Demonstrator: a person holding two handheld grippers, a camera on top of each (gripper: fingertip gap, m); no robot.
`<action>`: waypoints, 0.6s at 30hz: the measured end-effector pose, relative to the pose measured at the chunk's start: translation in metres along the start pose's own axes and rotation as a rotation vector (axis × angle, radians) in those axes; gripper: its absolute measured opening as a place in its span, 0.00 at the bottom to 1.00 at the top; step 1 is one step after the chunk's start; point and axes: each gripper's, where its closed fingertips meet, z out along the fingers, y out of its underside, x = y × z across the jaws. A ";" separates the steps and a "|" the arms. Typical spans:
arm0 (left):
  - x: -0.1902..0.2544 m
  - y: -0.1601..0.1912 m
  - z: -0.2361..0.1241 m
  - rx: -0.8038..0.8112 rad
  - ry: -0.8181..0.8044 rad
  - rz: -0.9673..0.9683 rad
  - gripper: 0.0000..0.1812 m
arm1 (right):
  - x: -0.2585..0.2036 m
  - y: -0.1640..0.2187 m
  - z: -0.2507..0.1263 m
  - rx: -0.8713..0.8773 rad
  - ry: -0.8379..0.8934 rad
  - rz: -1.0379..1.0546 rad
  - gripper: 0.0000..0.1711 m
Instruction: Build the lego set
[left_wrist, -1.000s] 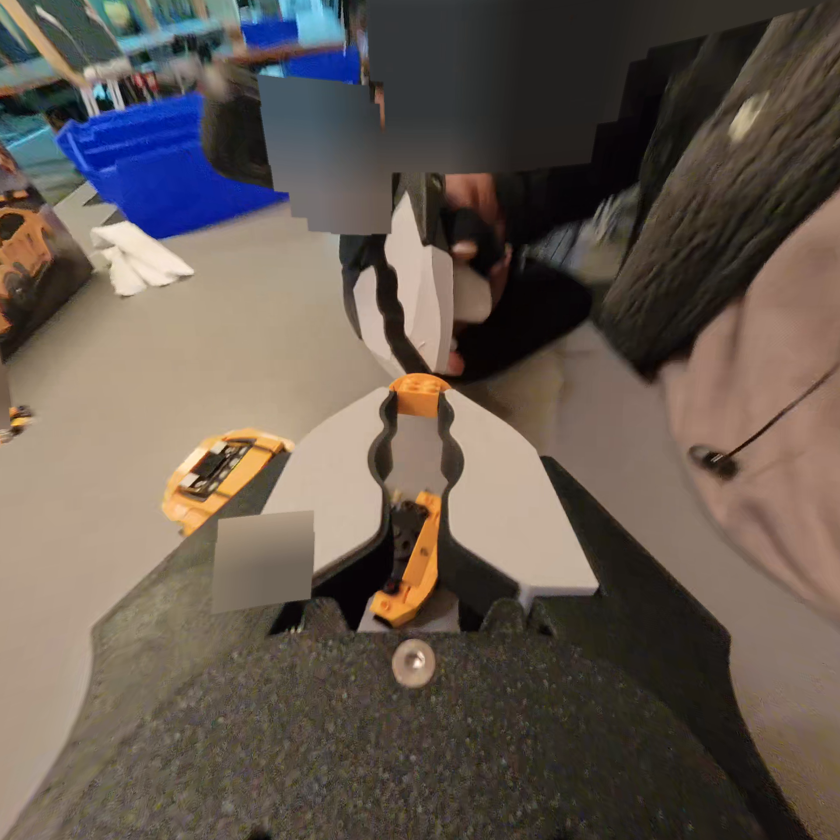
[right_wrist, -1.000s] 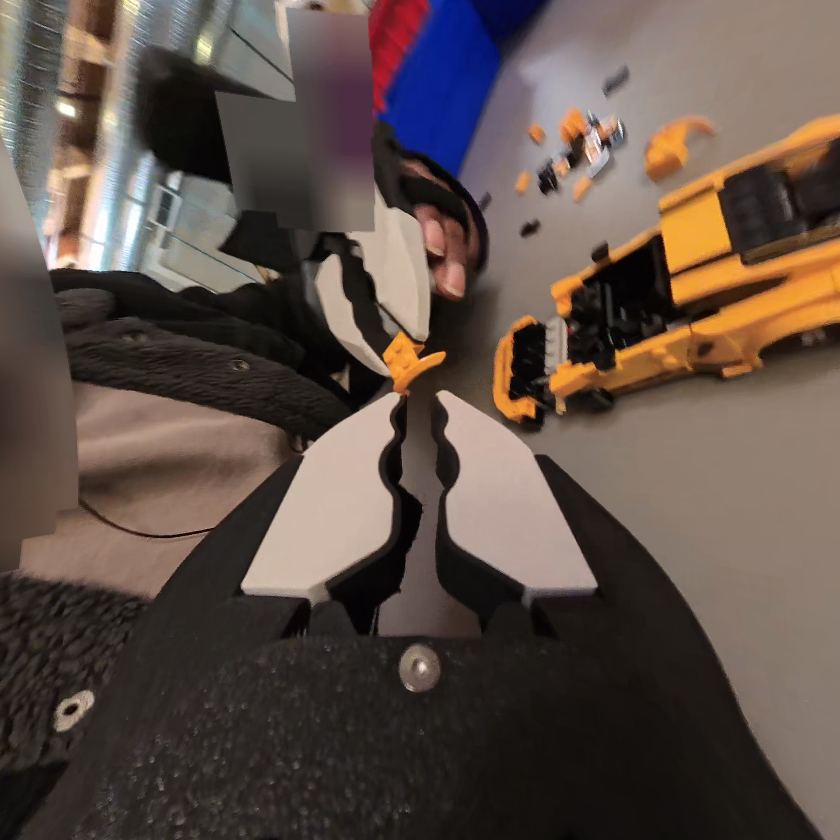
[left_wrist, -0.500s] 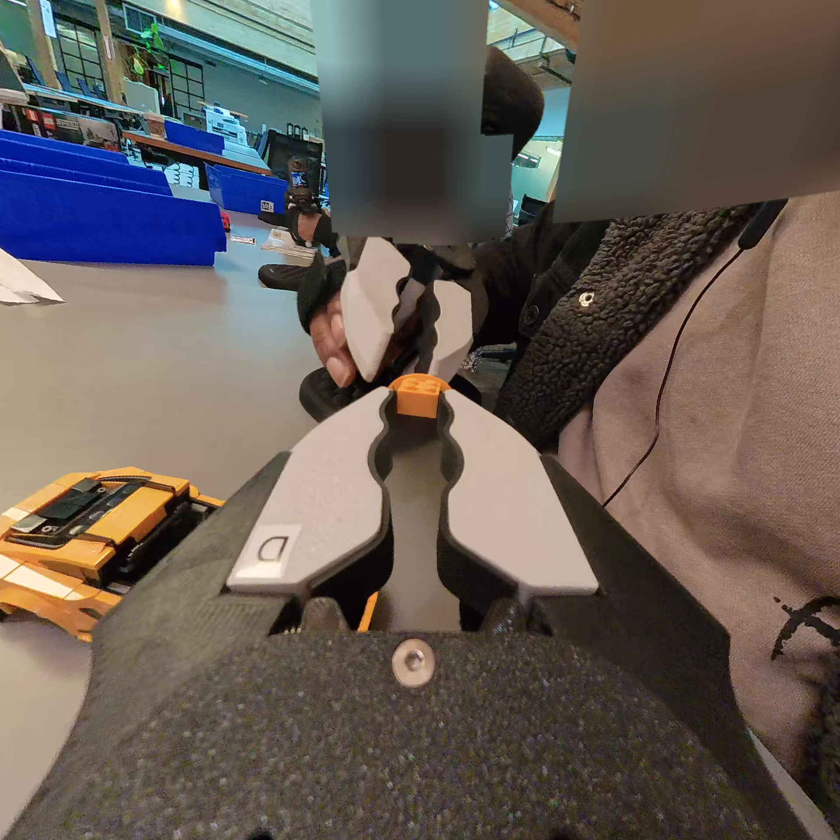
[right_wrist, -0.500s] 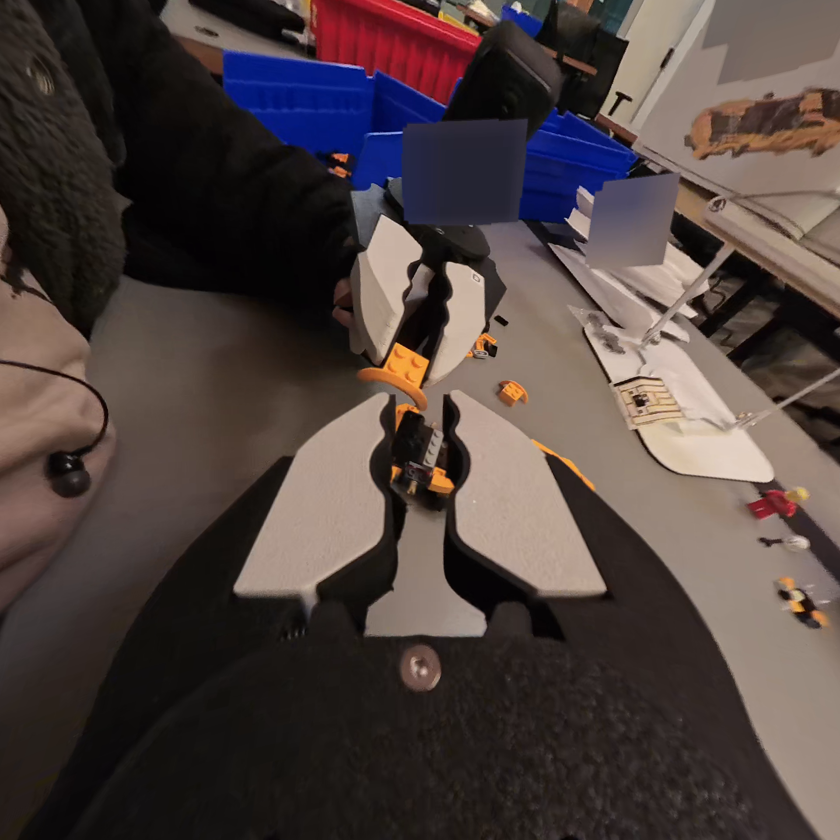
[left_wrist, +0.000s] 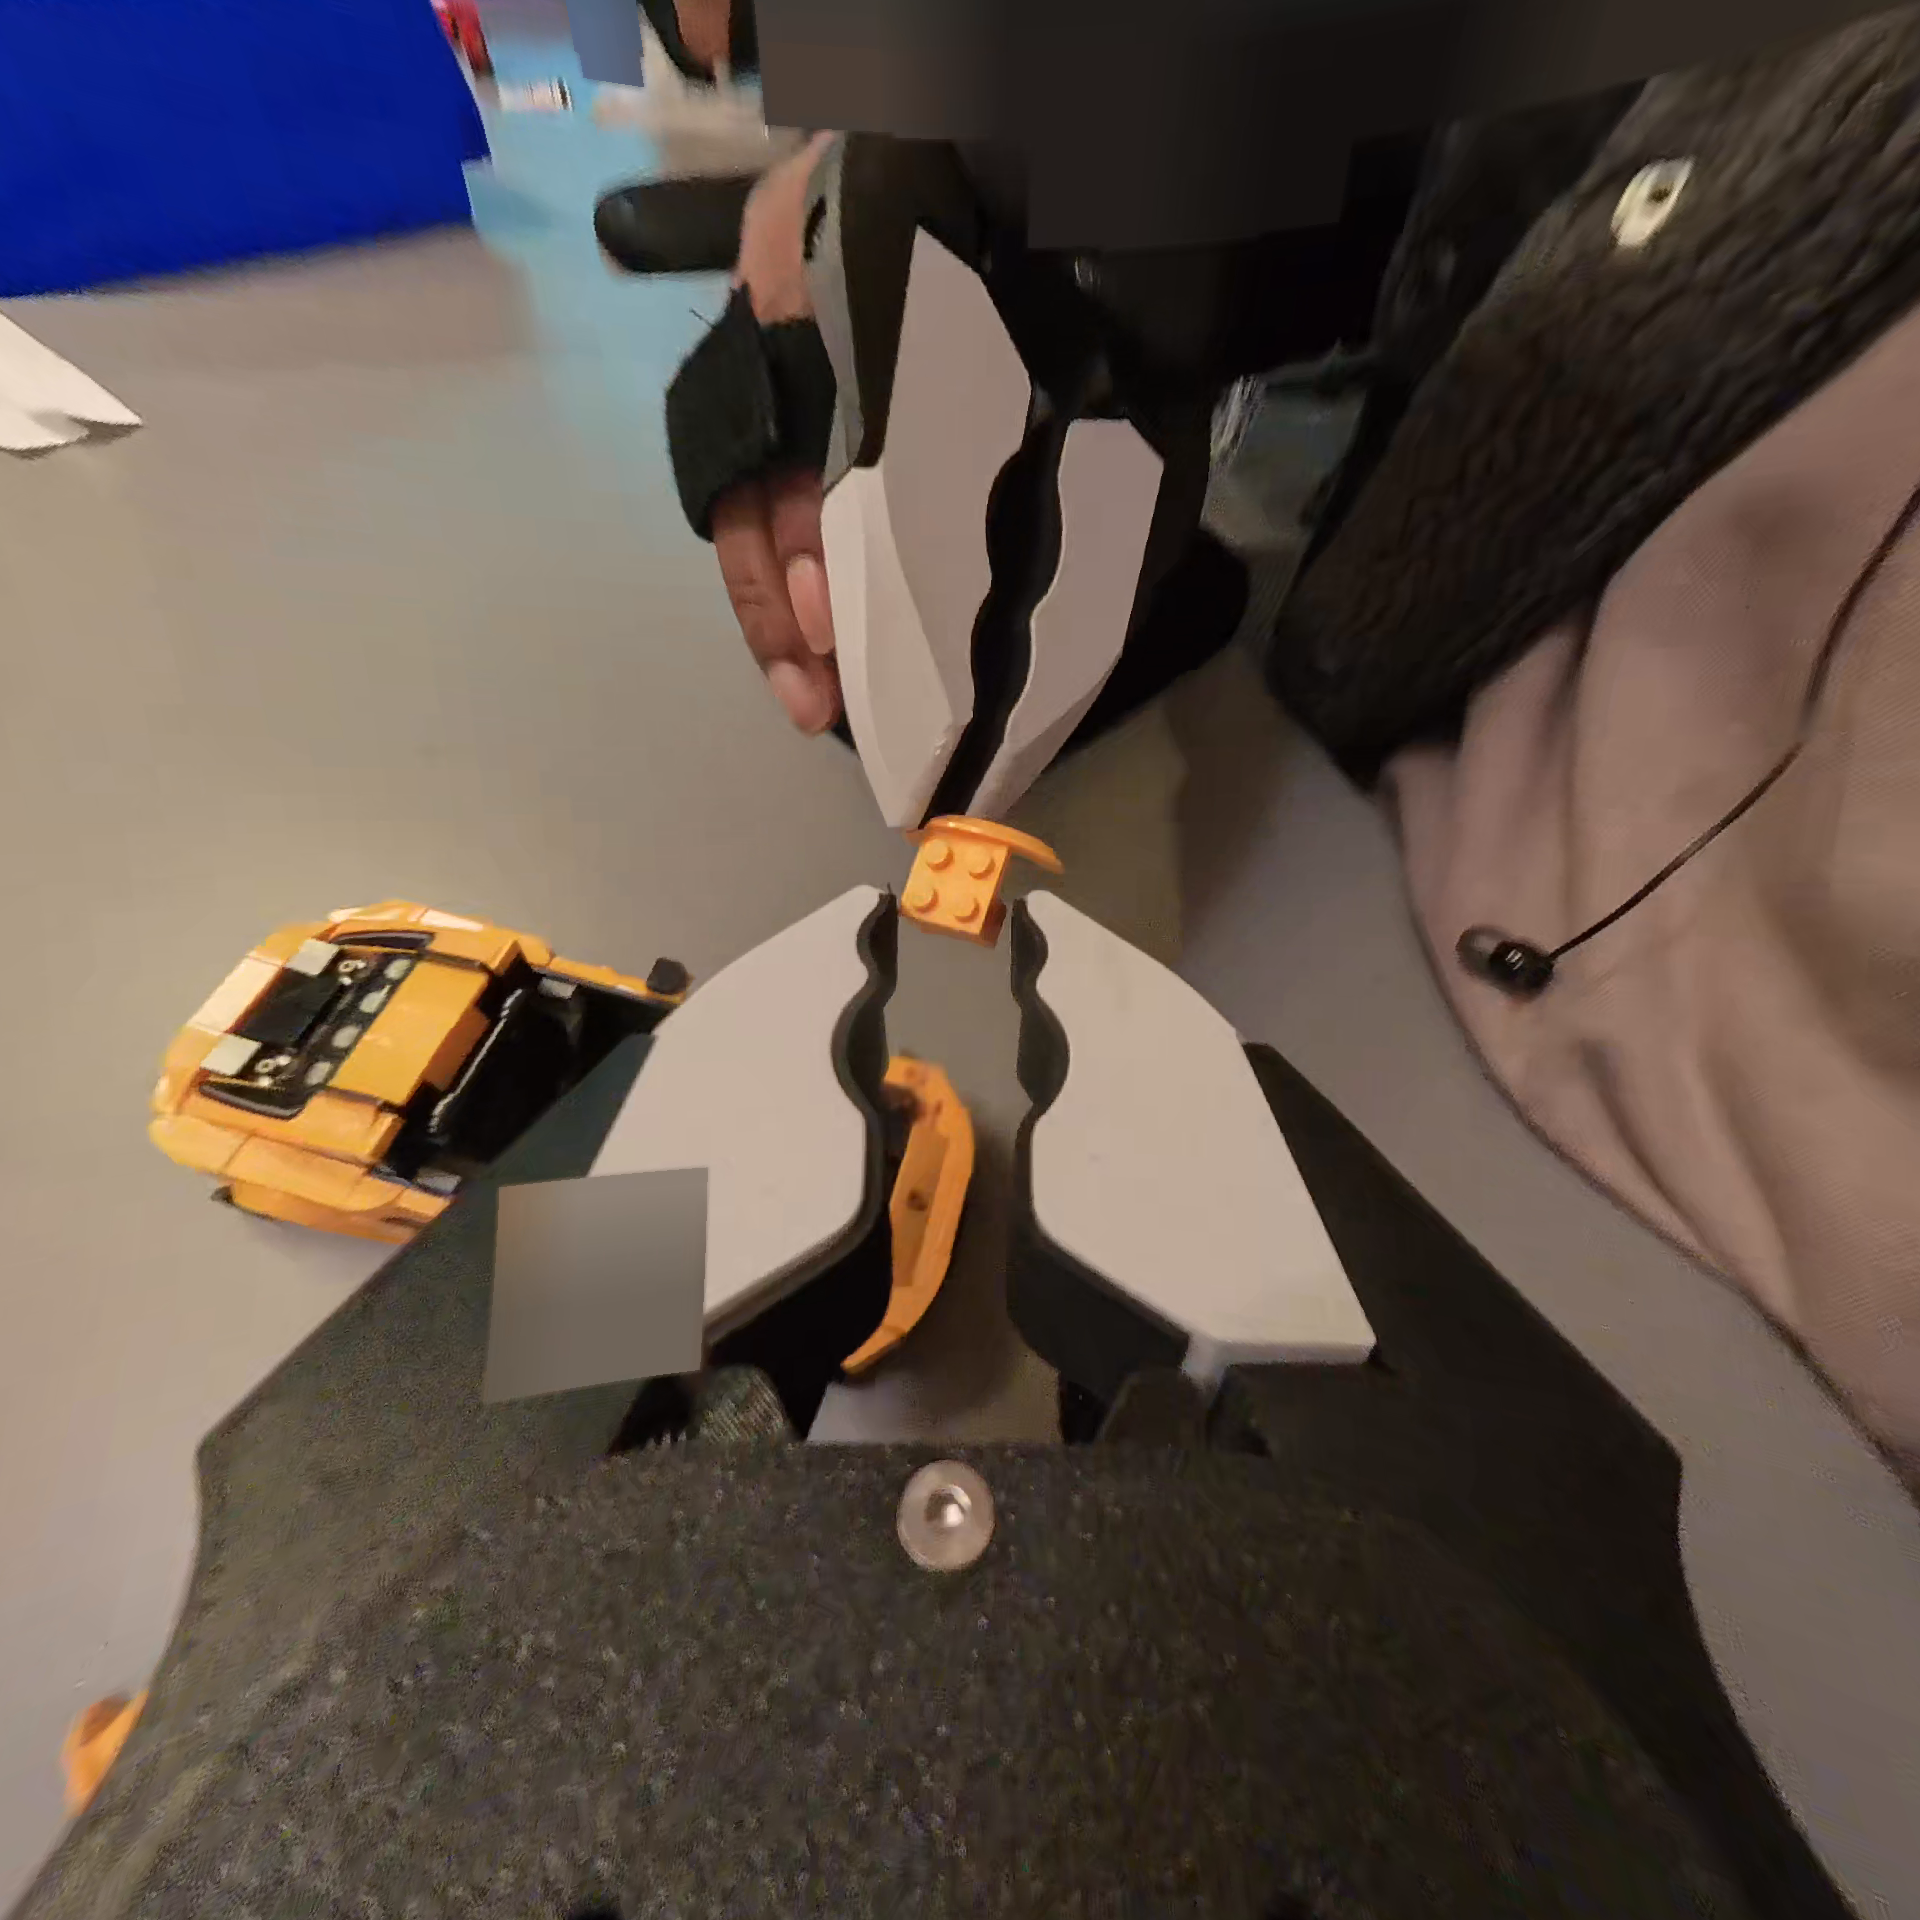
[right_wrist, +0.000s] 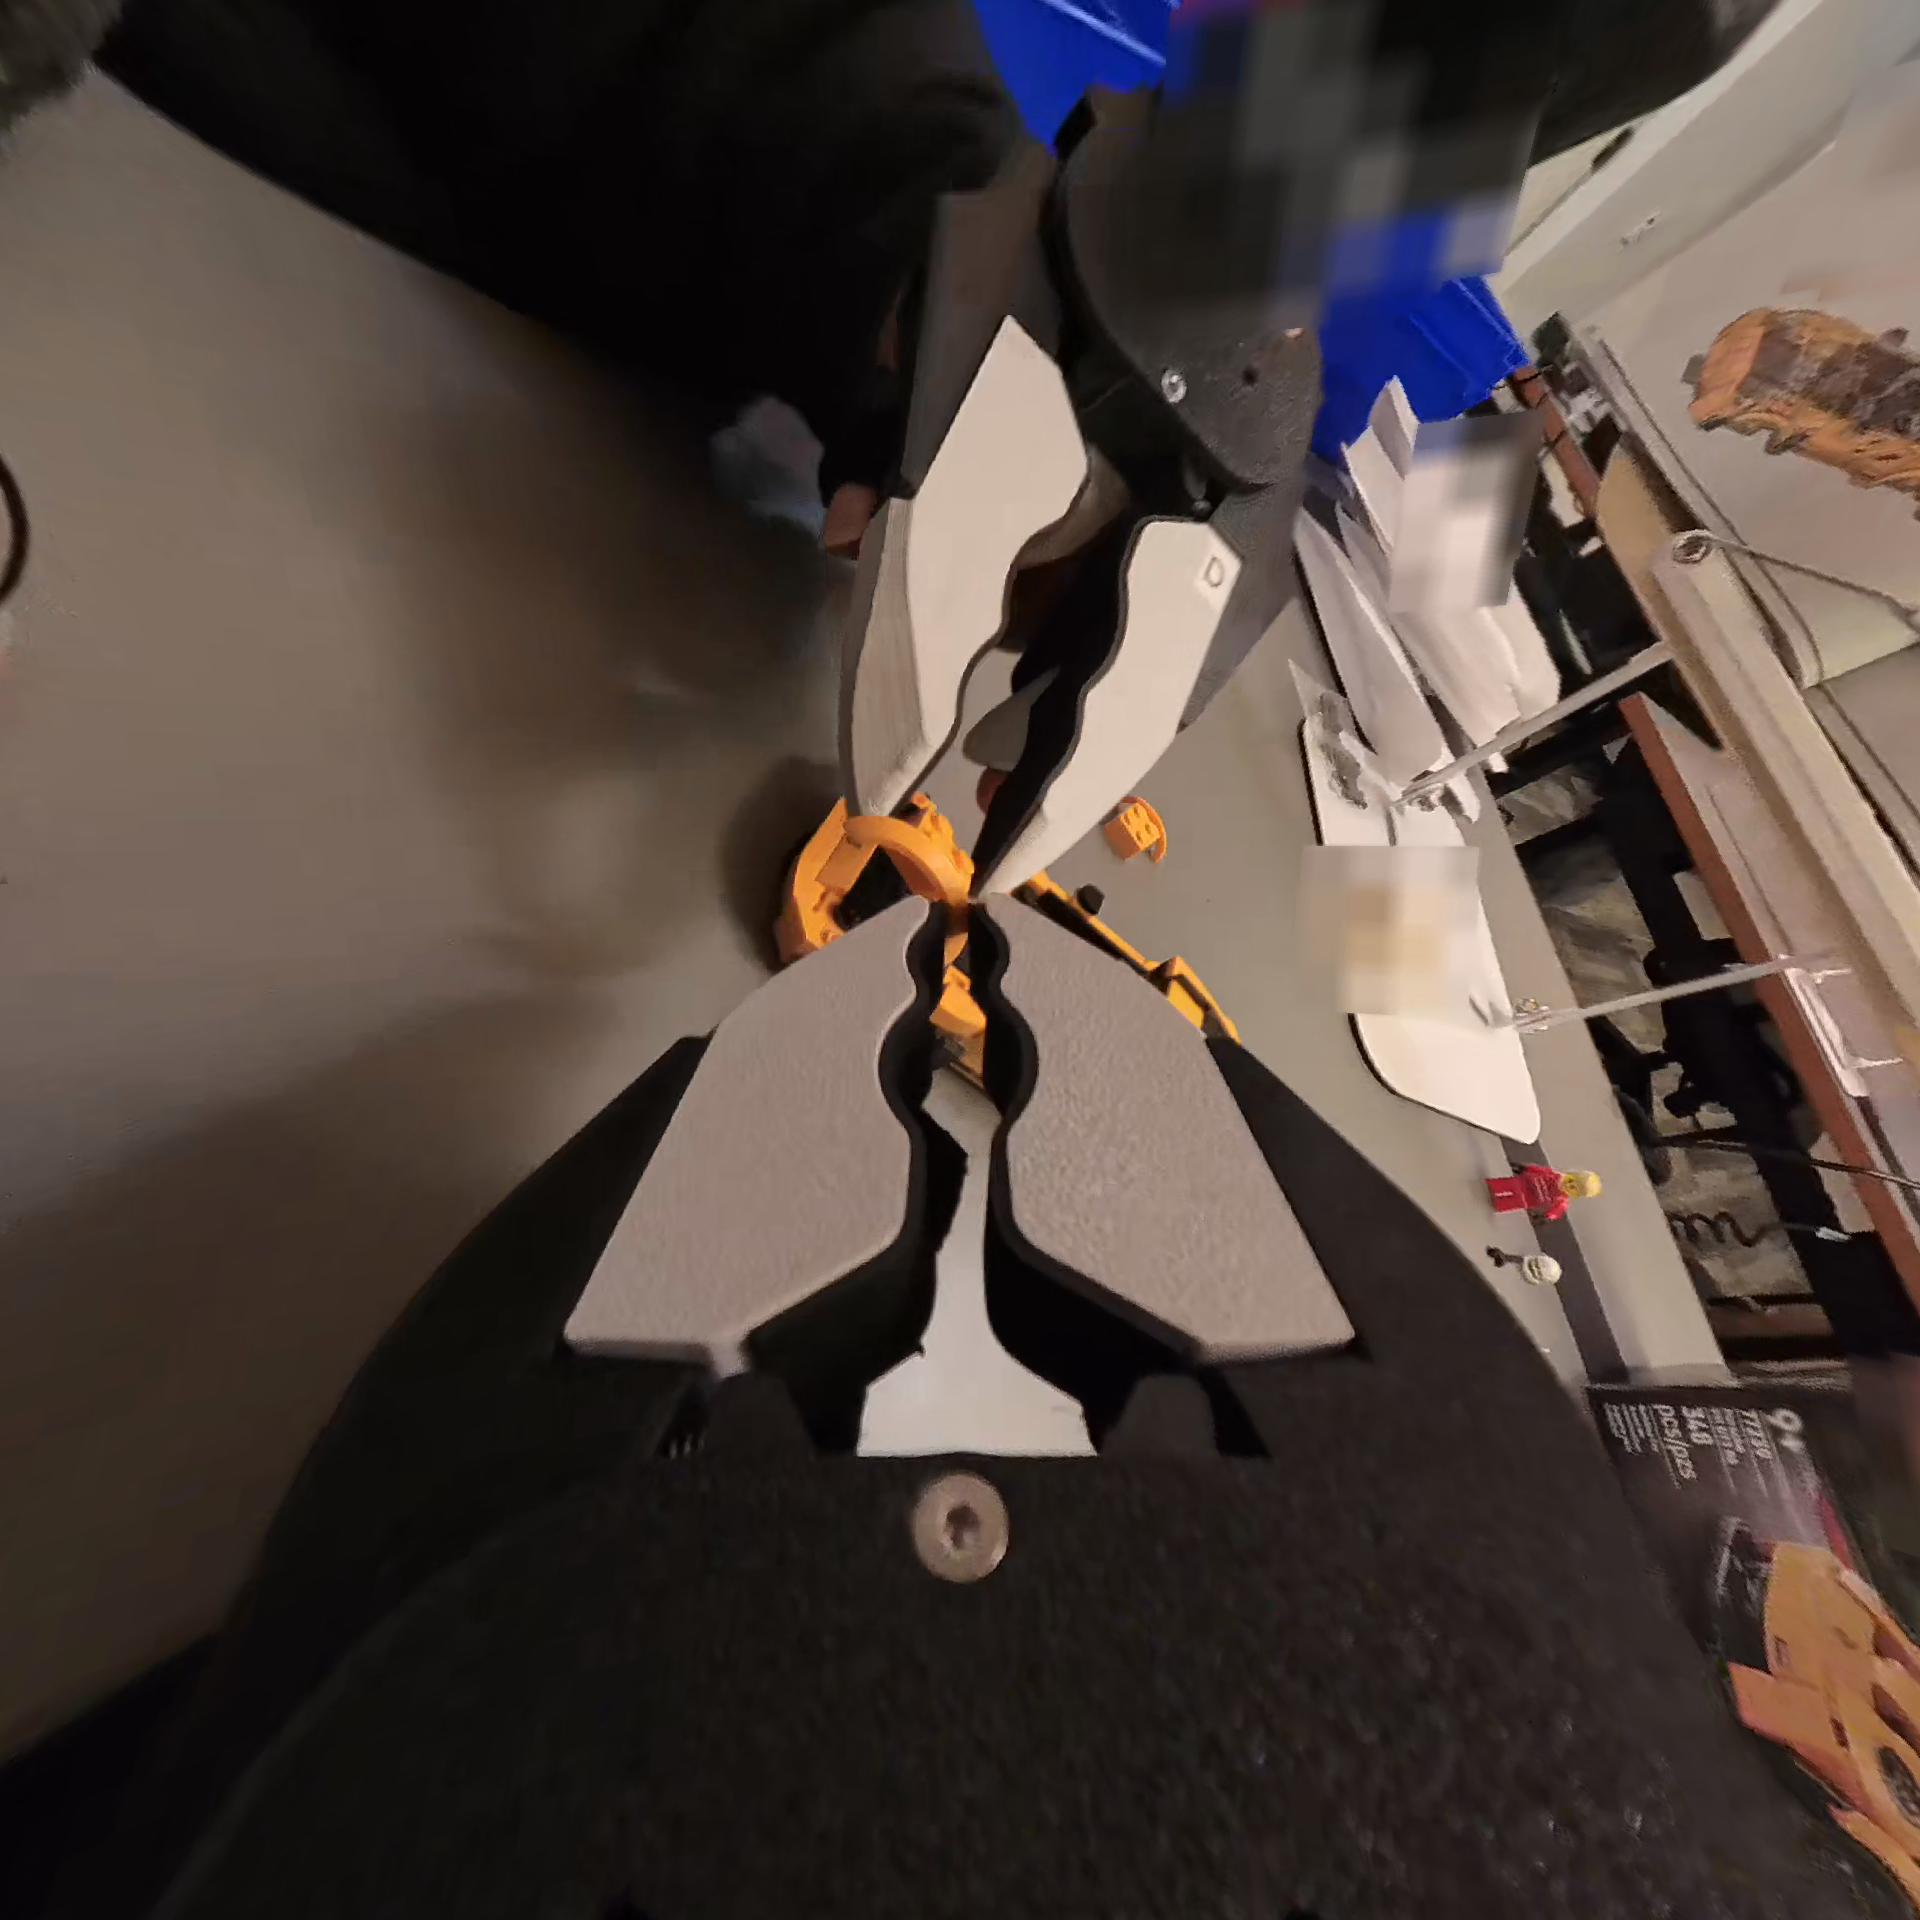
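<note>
Two grippers meet tip to tip | left gripper: jaws apart, flanking orange fender piece | right gripper: pinched on that piece | orange car on table, 9 o'clock.

The left gripper points toward twelve o'clock in its own view, jaws parted slightly. The right gripper comes down from one o'clock to meet it tip to tip, jaws nearly closed. A hand in a black fingerless glove grips the right gripper's left side, at eleven o'clock.
</note>
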 end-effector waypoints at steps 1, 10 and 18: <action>-0.002 0.003 0.001 -0.045 -0.006 0.022 0.11 | -0.001 0.002 0.002 -0.003 0.002 -0.016 0.02; -0.016 0.024 0.006 -0.317 0.103 0.052 0.12 | -0.005 0.023 0.016 -0.044 0.047 -0.303 0.02; -0.024 0.037 0.009 -0.466 0.085 0.127 0.09 | -0.002 0.033 0.021 -0.026 0.066 -0.350 0.02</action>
